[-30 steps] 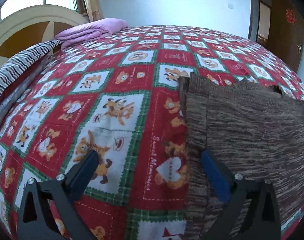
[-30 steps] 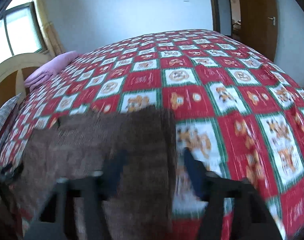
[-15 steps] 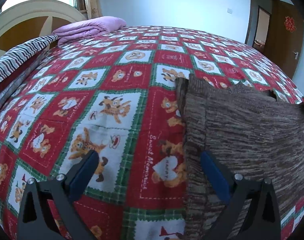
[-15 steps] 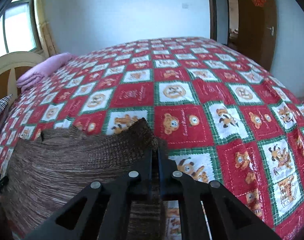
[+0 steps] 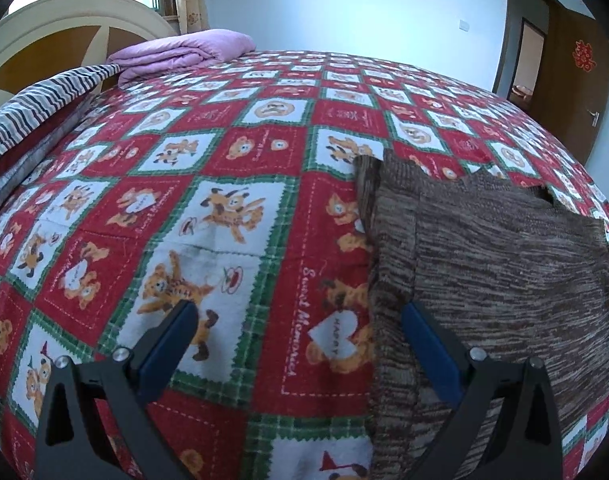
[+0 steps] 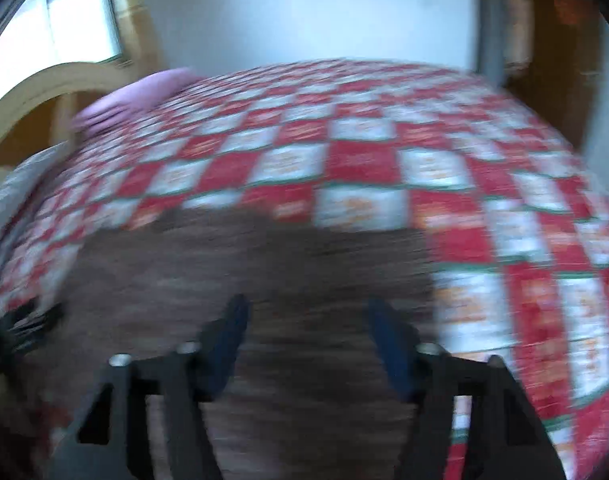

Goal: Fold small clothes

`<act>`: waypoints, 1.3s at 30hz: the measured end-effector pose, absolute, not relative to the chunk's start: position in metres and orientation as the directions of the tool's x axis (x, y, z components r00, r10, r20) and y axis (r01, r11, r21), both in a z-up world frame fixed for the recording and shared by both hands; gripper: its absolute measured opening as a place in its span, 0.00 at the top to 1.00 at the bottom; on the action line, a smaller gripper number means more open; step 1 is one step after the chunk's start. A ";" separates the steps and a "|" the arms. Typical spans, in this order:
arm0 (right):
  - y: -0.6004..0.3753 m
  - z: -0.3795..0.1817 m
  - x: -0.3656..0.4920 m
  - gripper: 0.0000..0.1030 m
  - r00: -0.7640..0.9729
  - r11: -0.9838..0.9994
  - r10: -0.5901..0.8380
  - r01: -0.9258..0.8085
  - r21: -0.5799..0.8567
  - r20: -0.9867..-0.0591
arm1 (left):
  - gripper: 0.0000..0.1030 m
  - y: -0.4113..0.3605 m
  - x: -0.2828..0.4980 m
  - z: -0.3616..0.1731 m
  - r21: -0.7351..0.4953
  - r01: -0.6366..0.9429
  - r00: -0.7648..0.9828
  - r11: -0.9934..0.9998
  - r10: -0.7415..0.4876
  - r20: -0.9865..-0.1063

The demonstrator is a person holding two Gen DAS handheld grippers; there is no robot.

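1. We see the brown knitted garment (image 5: 484, 260) lying flat on the red bear-print bedspread (image 5: 224, 208), with one strip along its left edge already turned over itself.
2. We judge the main risk to be a crooked fold: only one finger of our left gripper (image 5: 300, 320) sits over that edge, so closing here could pinch a single layer or catch the bedspread too.
3. The knit looks loose and stretchy, so a lopsided pull could drag the whole garment across the bedspread instead of folding it.
4. The right wrist view is badly blurred, so aiming the right gripper (image 6: 308, 316) from it would be unreliable.
5. Our left gripper is held low, pointing forward along the garment's left edge, jaws spread wide and holding nothing; its right finger is over the knit, its left finger over the bedspread.
6. Our right gripper hangs above the garment's middle, jaws apart and empty, both fingers over the knit.
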State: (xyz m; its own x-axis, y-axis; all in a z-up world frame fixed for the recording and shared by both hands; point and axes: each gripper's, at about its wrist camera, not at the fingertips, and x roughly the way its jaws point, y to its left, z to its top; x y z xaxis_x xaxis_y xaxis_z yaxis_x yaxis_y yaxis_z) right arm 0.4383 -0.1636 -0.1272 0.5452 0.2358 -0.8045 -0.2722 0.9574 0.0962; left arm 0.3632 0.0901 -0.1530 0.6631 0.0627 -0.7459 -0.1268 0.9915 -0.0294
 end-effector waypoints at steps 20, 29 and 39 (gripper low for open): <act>-0.058 -0.170 0.479 0.66 0.577 0.934 0.135 -0.345 -0.091 -0.806 | 0.00 0.102 0.364 -0.156 -0.103 -0.152 0.658 0.983 0.023 -0.752; -0.058 -0.165 0.460 0.59 0.583 0.951 0.133 -0.304 -0.063 -0.801 | 0.00 0.102 0.366 -0.159 -0.094 -0.150 0.642 0.984 0.025 -0.767; -0.020 -0.166 0.330 0.55 0.544 0.829 0.273 -0.552 -0.092 -0.794 | 0.00 0.100 0.367 -0.159 -0.082 -0.148 0.637 0.986 0.032 -0.771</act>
